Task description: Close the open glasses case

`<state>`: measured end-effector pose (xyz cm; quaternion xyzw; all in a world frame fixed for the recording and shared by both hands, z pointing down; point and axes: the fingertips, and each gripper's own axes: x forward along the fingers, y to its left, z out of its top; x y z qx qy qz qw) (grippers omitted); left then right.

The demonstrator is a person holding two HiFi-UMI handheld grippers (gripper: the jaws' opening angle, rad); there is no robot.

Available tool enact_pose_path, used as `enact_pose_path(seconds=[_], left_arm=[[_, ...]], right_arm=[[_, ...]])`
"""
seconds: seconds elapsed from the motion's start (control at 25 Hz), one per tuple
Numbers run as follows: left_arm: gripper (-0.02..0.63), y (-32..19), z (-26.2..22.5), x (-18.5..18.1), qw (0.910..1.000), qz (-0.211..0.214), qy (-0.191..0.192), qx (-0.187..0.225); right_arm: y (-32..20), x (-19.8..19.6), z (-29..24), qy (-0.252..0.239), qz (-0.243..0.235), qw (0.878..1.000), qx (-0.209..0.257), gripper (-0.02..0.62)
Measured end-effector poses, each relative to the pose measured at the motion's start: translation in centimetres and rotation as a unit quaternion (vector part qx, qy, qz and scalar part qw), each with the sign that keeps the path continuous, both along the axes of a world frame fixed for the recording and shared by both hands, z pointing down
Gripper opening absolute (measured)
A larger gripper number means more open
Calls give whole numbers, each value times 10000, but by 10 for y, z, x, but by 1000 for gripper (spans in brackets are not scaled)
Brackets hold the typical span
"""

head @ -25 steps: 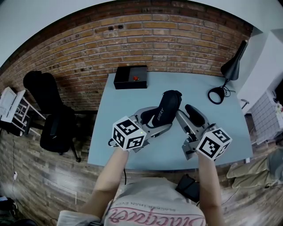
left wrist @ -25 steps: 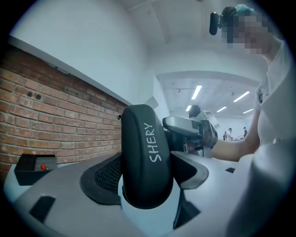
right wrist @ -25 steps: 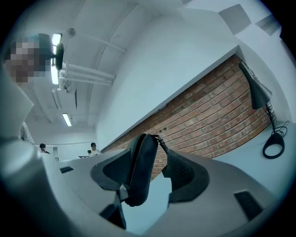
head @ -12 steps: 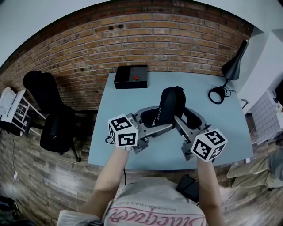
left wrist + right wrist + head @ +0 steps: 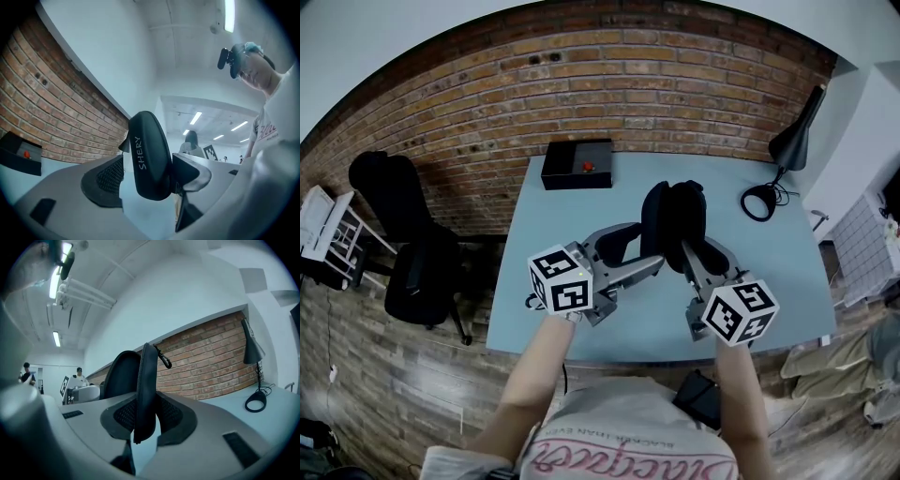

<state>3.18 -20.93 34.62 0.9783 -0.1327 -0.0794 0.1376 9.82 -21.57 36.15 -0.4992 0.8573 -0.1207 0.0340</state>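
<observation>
Case (image 5: 672, 225) is held above the bench (image 5: 539, 253) middle in the head view, its two dark halves nearly upright and close together. The left hand-held gripper (image 5: 639, 255) and right hand-held gripper (image 5: 701, 251) reach it from the bench's near edge.

In the left gripper view, the jaws clamp the half printed SHERY.

In the right gripper view, the jaws have just been closing and pinch the other half's thin rim, with the zip pull (image 5: 165, 361) above.

It looks light, stiff-shelled and a little slick. It is probably best gripped on each shell's back, so the rims can be pressed together.
</observation>
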Motion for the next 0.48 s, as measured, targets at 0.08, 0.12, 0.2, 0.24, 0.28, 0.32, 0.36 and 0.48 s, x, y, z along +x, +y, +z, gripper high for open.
enact_pose_path(seconds=[0.08,0.12,0.2,0.24,0.28,0.32,0.36,0.48], left_arm=[[337,-7,0,-6,9997,-213,62,-32],[337,-9,0,-8,9996,-277,56,-16],[337,-13,1,-13,9990,-437,-12,63],[334,-16,2,-15,9983,-568,-83,130],[329,-18,4,-18,9969,-733,-175,203],[316,-21,5,-20,9950,-926,-271,268],[288,-24,7,-22,9924,-1132,-366,323],[215,-32,11,-27,9833,-1625,-664,473]], right_arm=[[0,9,-1,-75,105,9999,4,87],[-1,12,-1,-21,138,9999,26,87],[0,16,2,188,213,9996,69,86],[0,17,4,253,262,9993,80,83],[1,18,5,246,313,9992,82,83],[2,20,6,168,361,9992,77,83],[3,22,6,39,401,9992,64,82],[4,29,5,-319,484,9983,25,74]])
